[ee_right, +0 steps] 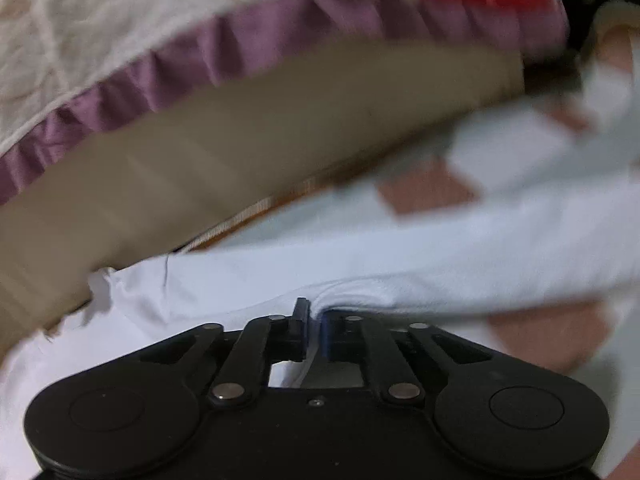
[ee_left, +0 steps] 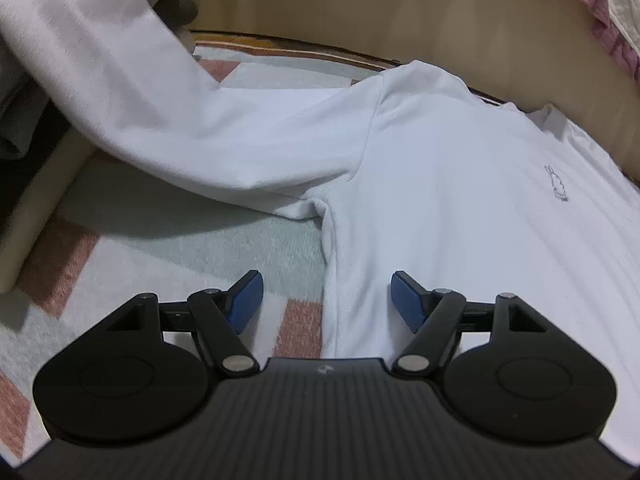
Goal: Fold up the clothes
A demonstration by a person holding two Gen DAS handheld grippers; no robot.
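A white long-sleeved shirt [ee_left: 460,184] with a small rabbit print lies flat on a checked blanket [ee_left: 168,248]. Its left sleeve [ee_left: 120,80] is lifted off the blanket and stretches up to the far left. My left gripper [ee_left: 326,300] is open and empty, its blue pads astride the shirt's side seam just below the armpit. In the right wrist view my right gripper [ee_right: 316,320] is shut on a fold of the white shirt [ee_right: 360,264], which stretches across the view. That view is blurred.
A beige padded wall [ee_left: 360,4] runs along the far edge of the blanket, also in the right wrist view [ee_right: 240,140]. A quilt with a purple frill [ee_right: 160,76] hangs above it. Dark items [ee_left: 176,8] sit at the far left corner.
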